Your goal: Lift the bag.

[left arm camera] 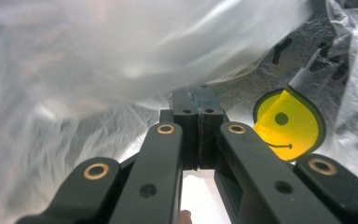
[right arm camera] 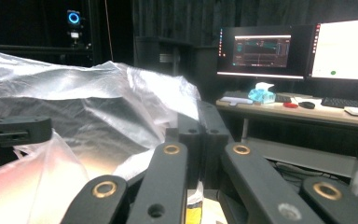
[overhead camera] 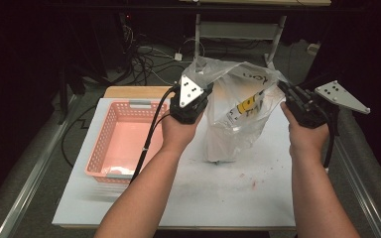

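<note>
Both the left gripper [overhead camera: 202, 88] and right gripper [overhead camera: 284, 89], jaws closed, pinch the rim of the thin, limp, slippery clear plastic bag [overhead camera: 238, 116], best held there.

Bag [overhead camera: 238, 106]: thin clear plastic, glossy, crinkled. Basket [overhead camera: 110, 148]: pink perforated plastic. Worktop [overhead camera: 218, 193]: matt white, smooth. Gripper jaws: matt black plastic.
</note>
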